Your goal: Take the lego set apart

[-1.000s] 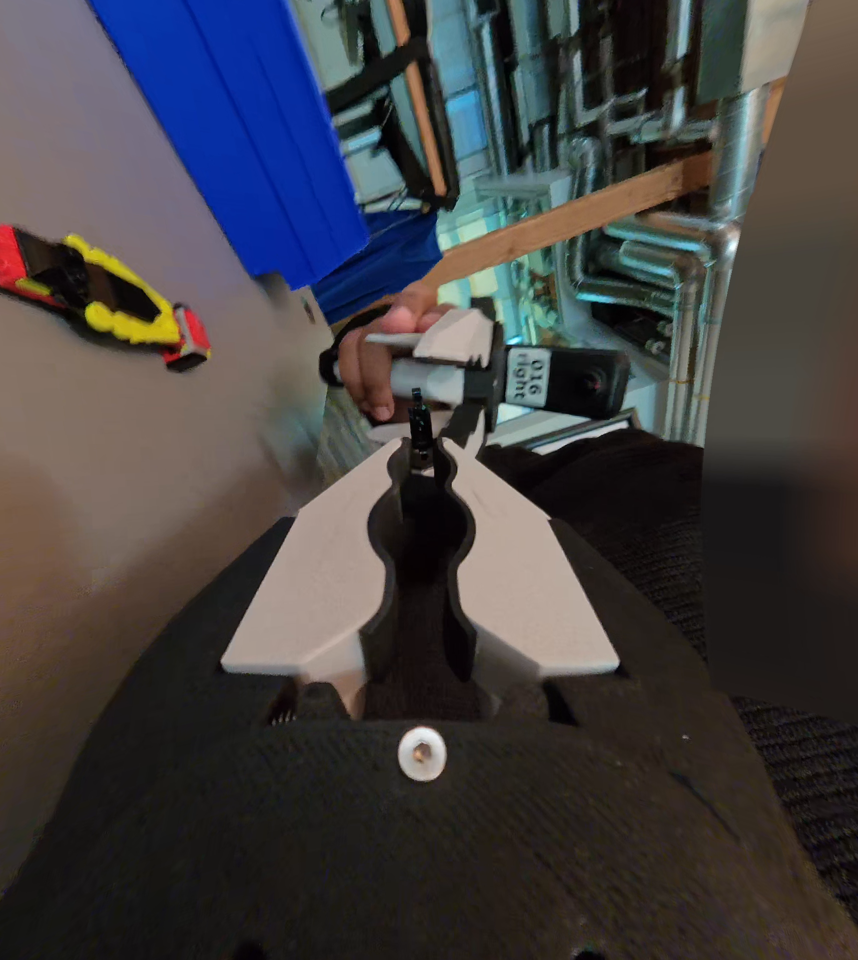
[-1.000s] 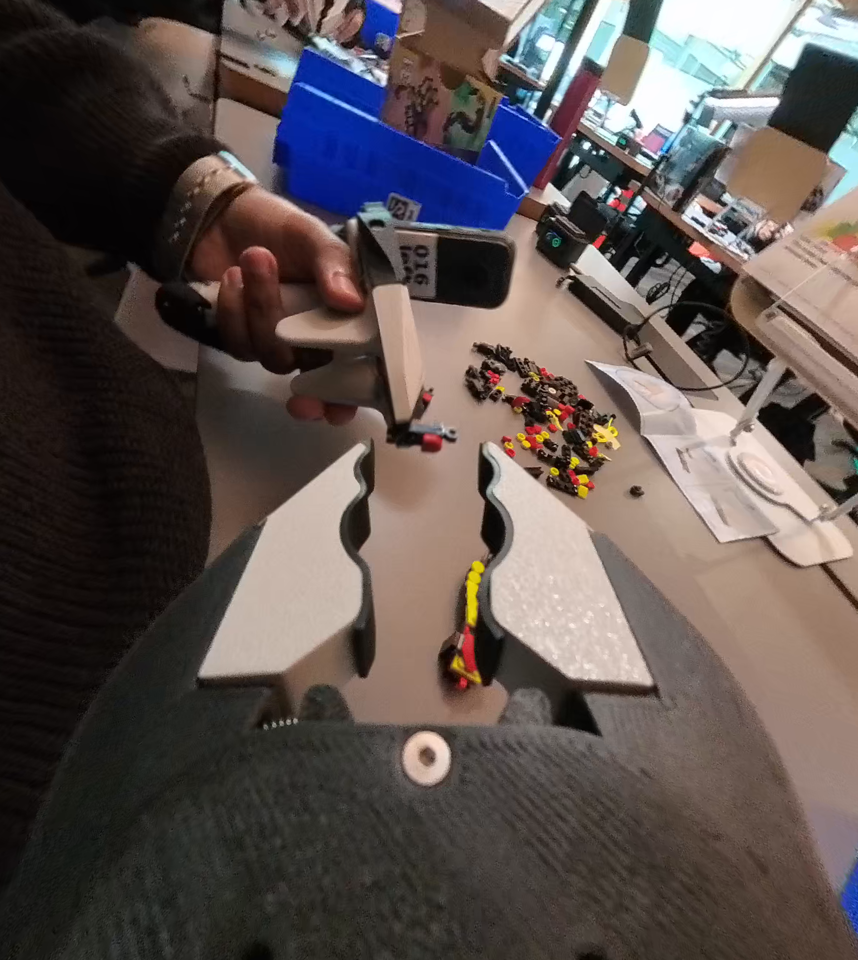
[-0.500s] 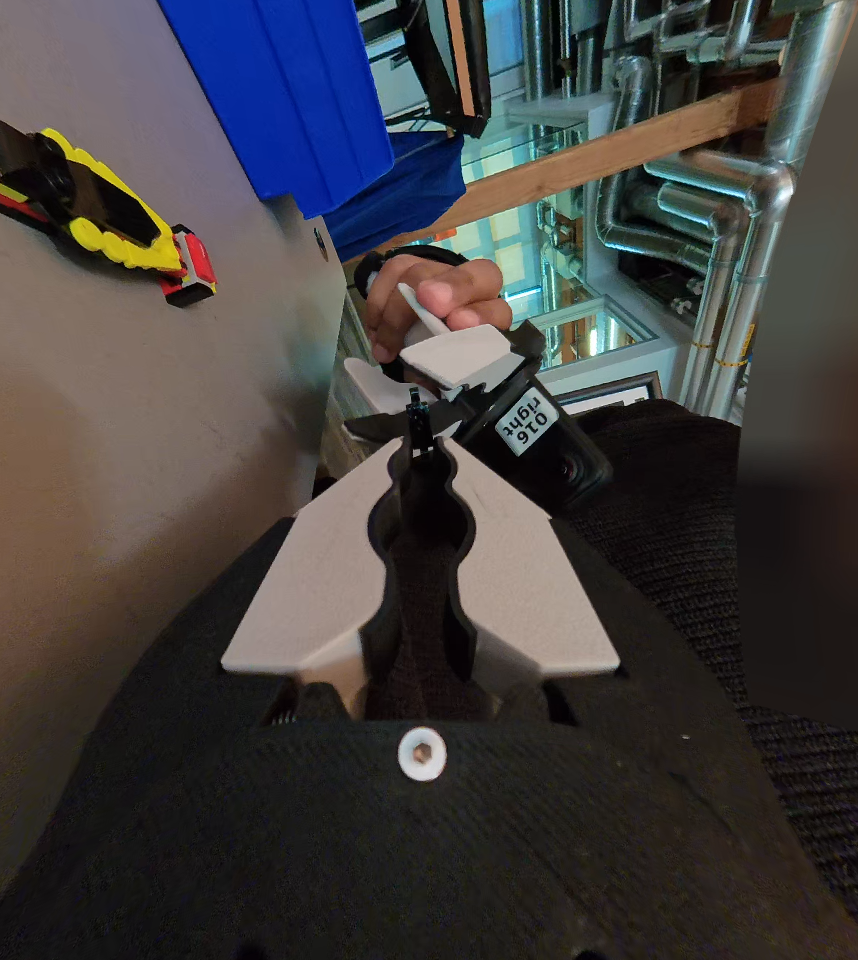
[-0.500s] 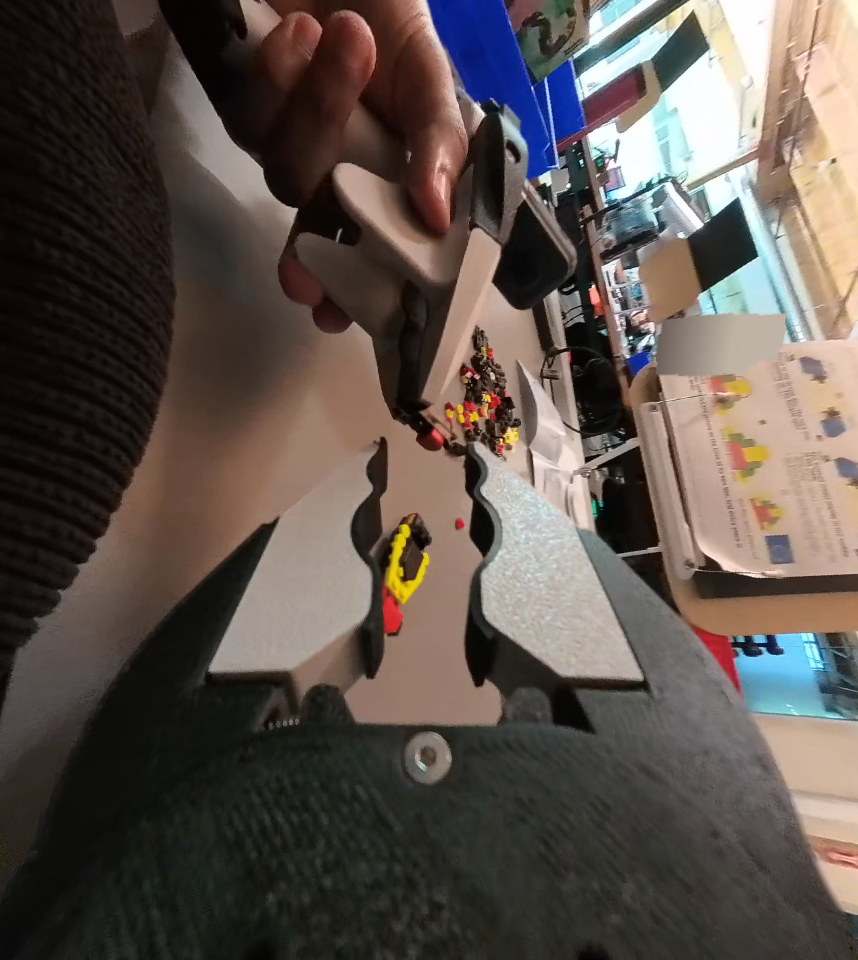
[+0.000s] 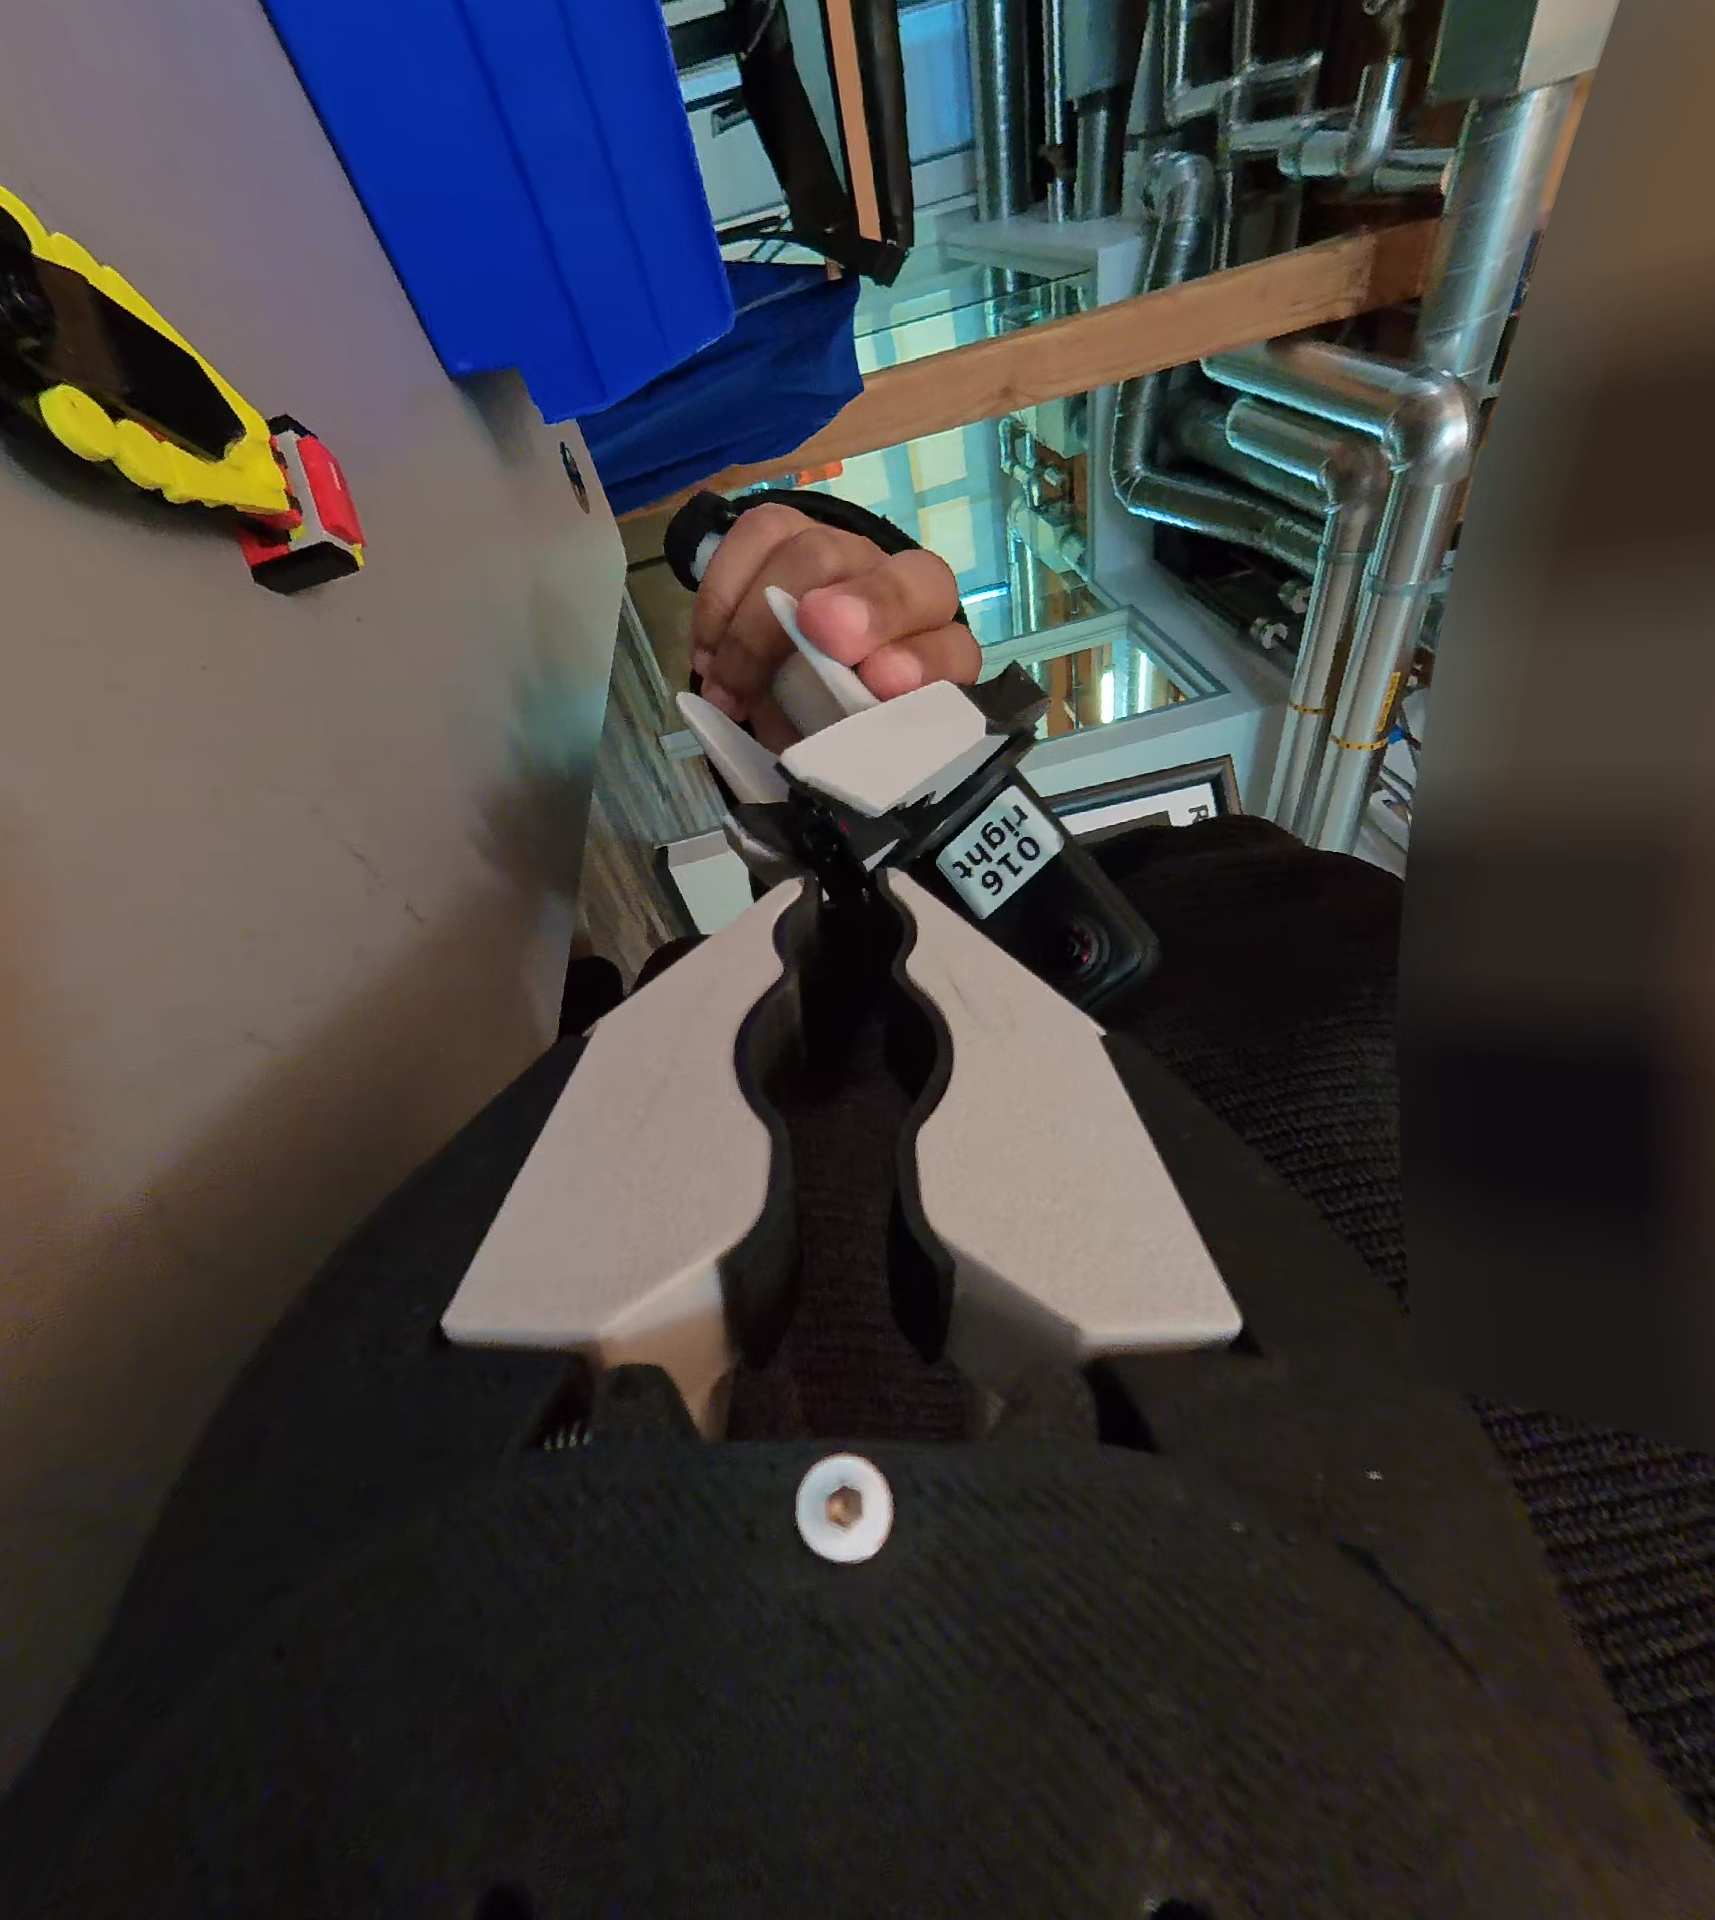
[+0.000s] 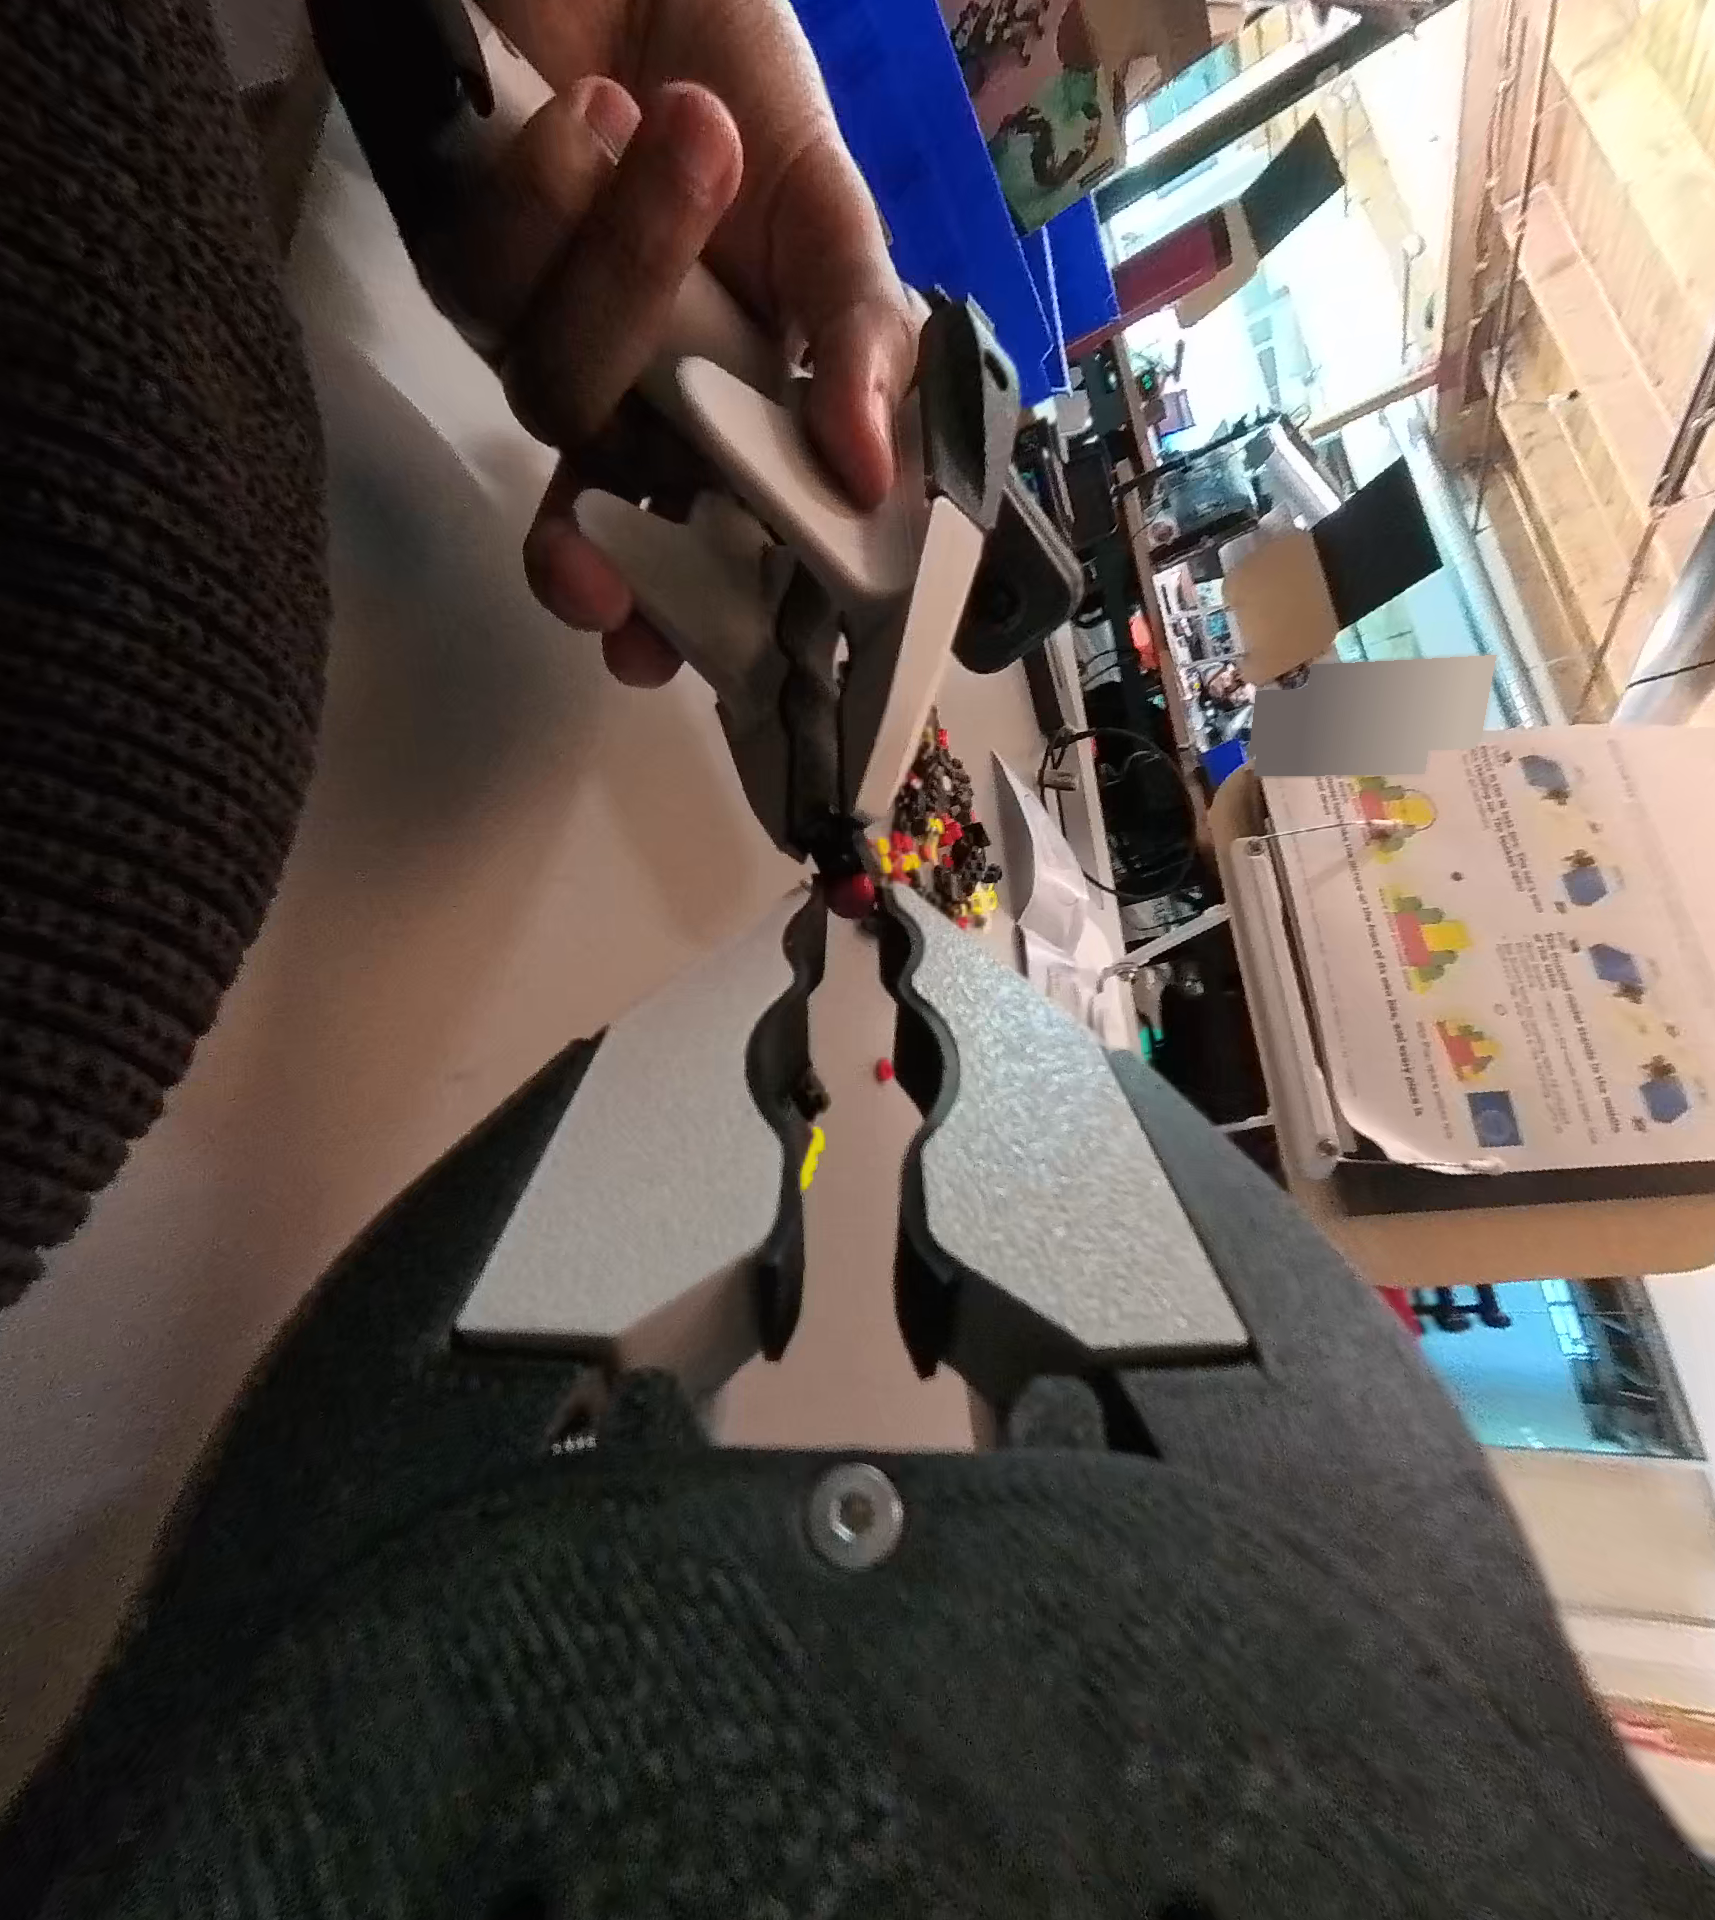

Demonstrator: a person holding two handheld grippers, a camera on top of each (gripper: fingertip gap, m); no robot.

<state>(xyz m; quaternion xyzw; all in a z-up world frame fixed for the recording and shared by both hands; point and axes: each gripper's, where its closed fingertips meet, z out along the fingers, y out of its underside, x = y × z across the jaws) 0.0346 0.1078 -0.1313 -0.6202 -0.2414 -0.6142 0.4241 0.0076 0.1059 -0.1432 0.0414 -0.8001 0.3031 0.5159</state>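
My left gripper is shut on a small black lego piece with a red end. My right gripper faces it tip to tip, its jaws closed in on the red end. In the right wrist view the left gripper comes down from above, held by a hand. In the left wrist view the right gripper shows beyond my fingertips. Both are held above the table. The yellow, black and red lego car lies on the table, partly hidden behind a right finger.
A pile of loose black, red and yellow pieces lies on the table beyond the grippers. A small red piece lies alone. Blue bins stand at the table's far side. An instruction sheet on a stand is at the right.
The right gripper tilted, moved up to the left gripper's tip and narrowed its jaws around the red end. The left gripper stayed shut on the small piece.
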